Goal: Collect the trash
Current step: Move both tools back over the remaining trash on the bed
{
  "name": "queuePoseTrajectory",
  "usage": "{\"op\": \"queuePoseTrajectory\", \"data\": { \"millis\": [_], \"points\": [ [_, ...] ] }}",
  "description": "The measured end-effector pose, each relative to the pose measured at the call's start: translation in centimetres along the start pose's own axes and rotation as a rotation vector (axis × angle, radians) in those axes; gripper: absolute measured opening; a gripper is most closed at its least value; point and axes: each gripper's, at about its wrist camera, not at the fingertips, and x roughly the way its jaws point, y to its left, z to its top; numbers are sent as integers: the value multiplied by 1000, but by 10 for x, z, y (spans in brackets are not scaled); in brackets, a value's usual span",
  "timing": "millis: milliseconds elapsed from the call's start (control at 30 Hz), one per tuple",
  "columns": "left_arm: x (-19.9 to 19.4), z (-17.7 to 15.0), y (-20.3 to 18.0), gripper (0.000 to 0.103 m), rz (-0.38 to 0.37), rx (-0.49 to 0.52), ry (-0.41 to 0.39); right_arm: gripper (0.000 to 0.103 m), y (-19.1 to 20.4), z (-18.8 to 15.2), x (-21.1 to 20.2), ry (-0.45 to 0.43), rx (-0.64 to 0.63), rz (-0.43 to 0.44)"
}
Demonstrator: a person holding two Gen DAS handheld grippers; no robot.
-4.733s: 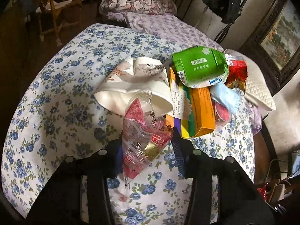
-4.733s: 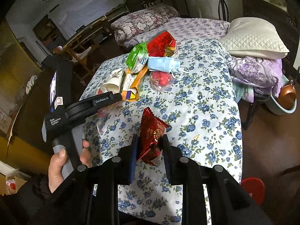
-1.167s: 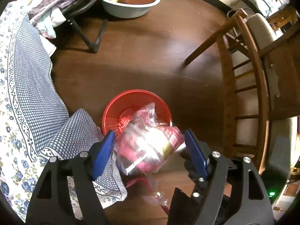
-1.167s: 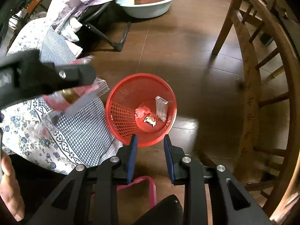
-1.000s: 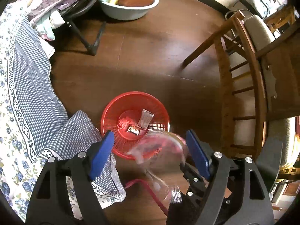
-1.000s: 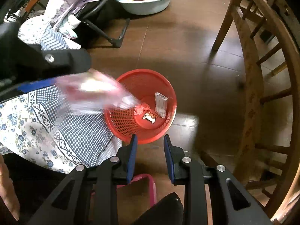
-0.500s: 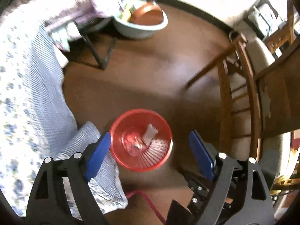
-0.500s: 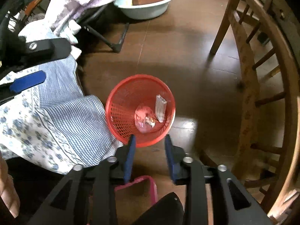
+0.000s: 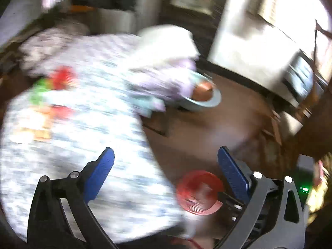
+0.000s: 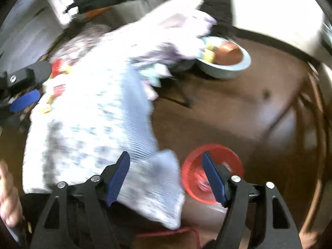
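Dark wooden floor (image 9: 207,137), all motion-blurred, and the bed under its blue-flowered white sheet (image 10: 87,112) fills the left of both views. The round red mesh waste basket (image 9: 199,195) sits on the floor by the sheet's hanging corner, low between the left gripper (image 9: 166,166) fingers and close to the right-hand one; those jaws have just been opening and stand wide with nothing between them. The right gripper (image 10: 166,170) has been opening too, also bare, its right-hand finger crossing the basket (image 10: 213,178). Blurred bright wrappers (image 9: 51,83) lie far up the sheet, well apart from both.
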Motion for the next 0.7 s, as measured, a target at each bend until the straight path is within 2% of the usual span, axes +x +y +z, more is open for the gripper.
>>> {"op": "queuePoseTrajectory", "data": {
  "millis": [100,233,267,333,433,567,700],
  "points": [
    [-24,15,90,96,197,-129,-85,76,67,25,14,-2,-96,83],
    [-37,9,201,96,407,-313,-156,76,145,51,32,10,-195,178],
    [-38,4,221,96,430,-355,-156,76,173,59,38,3,-240,200],
    [-39,-13,276,96,413,-513,-148,76,203,68,44,-10,-283,208],
    [-36,-26,316,96,382,-657,-120,76,247,81,64,-30,-314,233],
    [-40,-34,342,96,420,-728,-112,76,290,93,100,-80,-318,224],
    [-41,-34,353,96,417,-726,-113,62,308,95,129,-59,-316,185]
  ]
}}
